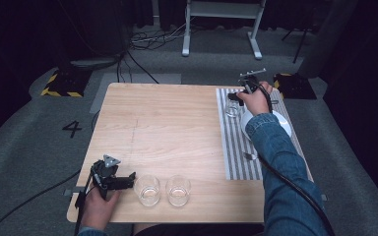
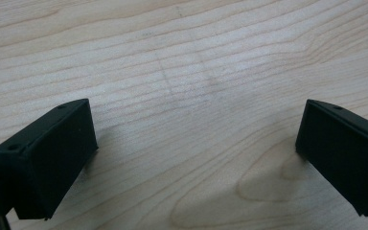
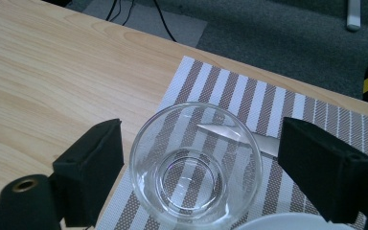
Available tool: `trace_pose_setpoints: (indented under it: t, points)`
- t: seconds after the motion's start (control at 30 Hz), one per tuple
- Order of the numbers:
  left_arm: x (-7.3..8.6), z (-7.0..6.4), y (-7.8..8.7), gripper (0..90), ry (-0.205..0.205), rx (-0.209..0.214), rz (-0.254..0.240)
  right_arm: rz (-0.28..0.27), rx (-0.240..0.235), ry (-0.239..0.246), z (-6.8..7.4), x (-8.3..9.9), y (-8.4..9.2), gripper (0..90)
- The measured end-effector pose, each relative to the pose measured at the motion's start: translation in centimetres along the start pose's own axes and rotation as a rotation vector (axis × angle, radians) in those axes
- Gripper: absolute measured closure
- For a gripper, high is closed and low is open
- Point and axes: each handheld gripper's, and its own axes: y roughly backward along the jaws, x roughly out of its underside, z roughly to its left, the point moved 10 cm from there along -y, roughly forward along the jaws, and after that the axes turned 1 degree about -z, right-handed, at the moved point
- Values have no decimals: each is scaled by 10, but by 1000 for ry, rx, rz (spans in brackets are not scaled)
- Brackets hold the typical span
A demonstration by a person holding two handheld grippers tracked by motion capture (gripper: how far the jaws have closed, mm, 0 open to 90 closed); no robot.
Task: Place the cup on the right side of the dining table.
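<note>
A clear glass (image 3: 195,165) stands upright on the striped placemat (image 3: 278,103), between the jaws of my right gripper (image 3: 199,165), which is open with gaps on both sides. From above, that glass (image 1: 232,109) sits at the mat's (image 1: 234,147) far left corner under my right gripper (image 1: 237,98). Two more clear glasses (image 1: 148,190) (image 1: 178,190) stand side by side near the table's front edge. My left gripper (image 1: 128,180) rests low at the front left, just left of them. Seen along its jaws, my left gripper (image 2: 196,158) is open over bare wood.
A white plate (image 1: 280,125) lies on the mat under the right forearm, its rim (image 3: 297,221) next to the glass. A knife (image 3: 263,141) lies behind the glass and a spoon (image 1: 250,156) lower on the mat. The wooden table (image 1: 167,128) ends on grey carpet.
</note>
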Motion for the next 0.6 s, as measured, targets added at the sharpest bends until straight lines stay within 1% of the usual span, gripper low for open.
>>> trace_pose_setpoints:
  t: [0.23,0.37,0.5,0.6]
  points:
    - [0,0,0,5,-5,1,-1,-12,-14,2,4,-2,30,162]
    - [0,0,0,5,-6,1,-1,4,-30,8,10,3,45,162]
    - [0,0,0,5,-5,0,-1,-3,-32,15,13,6,60,162]
    - [0,0,0,5,-5,1,-1,-1,-37,22,17,12,72,163]
